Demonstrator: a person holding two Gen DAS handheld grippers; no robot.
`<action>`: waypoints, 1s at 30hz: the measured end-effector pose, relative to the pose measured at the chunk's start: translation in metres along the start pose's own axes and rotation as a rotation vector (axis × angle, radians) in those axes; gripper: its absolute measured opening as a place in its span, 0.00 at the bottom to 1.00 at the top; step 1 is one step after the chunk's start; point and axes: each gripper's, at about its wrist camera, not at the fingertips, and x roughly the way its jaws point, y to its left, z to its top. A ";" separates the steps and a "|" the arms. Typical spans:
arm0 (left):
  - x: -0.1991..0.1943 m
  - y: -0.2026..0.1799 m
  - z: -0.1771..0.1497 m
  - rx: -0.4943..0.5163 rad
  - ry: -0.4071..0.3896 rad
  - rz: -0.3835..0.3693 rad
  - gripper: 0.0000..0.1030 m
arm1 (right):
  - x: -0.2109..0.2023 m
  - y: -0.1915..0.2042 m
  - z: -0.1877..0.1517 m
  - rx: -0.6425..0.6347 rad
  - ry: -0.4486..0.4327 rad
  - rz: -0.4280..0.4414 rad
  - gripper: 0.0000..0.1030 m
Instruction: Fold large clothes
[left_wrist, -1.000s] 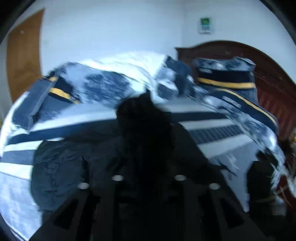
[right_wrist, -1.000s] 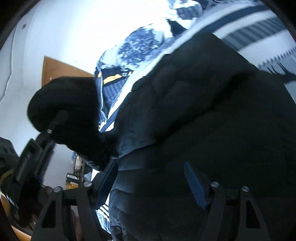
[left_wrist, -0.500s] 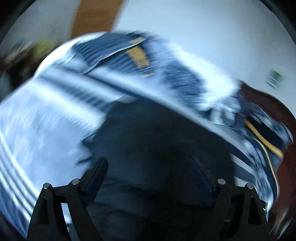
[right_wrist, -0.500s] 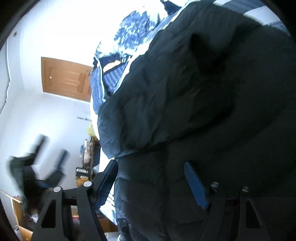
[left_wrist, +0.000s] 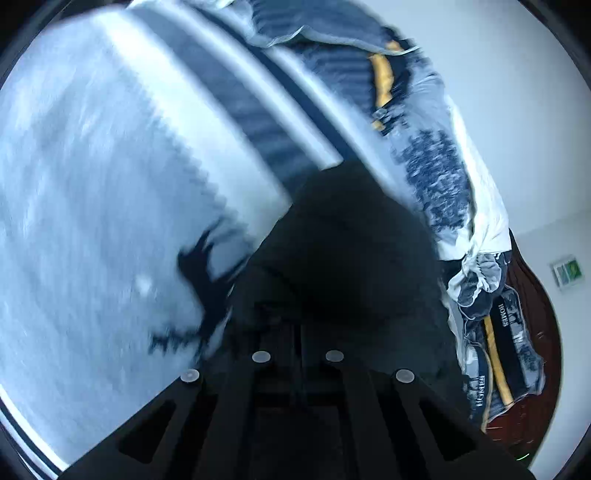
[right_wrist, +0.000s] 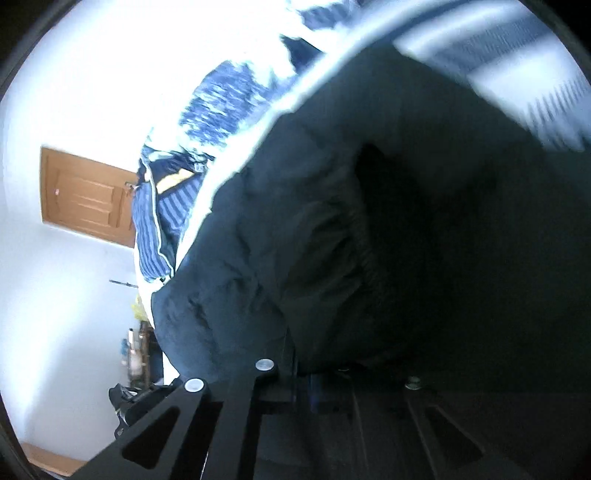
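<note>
A dark puffy jacket (left_wrist: 351, 240) lies bunched on the striped bed sheet (left_wrist: 110, 184). In the left wrist view my left gripper (left_wrist: 297, 321) has its jaws closing together at the jacket's near edge, and dark fabric rises straight from the fingertips. In the right wrist view the jacket (right_wrist: 332, 221) fills most of the picture and hangs over my right gripper (right_wrist: 306, 369). Its jaws are closing together on a fold of the jacket, which hides the right finger's tip.
A blue and white duvet (left_wrist: 436, 177) with yellow bands is heaped along the far side of the bed. A pillow (left_wrist: 495, 362) leans on the dark wooden headboard (left_wrist: 535, 332). A wooden door (right_wrist: 85, 195) and cluttered furniture (right_wrist: 136, 354) stand beyond the bed.
Both grippers stood wide apart half a second ago and are now closed on the jacket. The left gripper rolled and dropped toward the jacket's edge. The right one moved closer into the fabric.
</note>
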 end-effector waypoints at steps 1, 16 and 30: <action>-0.004 -0.007 0.002 0.033 -0.018 -0.011 0.00 | -0.005 0.015 0.013 -0.051 -0.023 -0.003 0.04; 0.005 -0.018 -0.007 0.228 -0.024 0.095 0.07 | 0.004 -0.013 0.068 -0.180 0.012 -0.068 0.03; 0.047 -0.111 -0.104 0.487 0.132 -0.051 0.11 | -0.064 0.183 0.127 -0.376 -0.120 0.151 0.03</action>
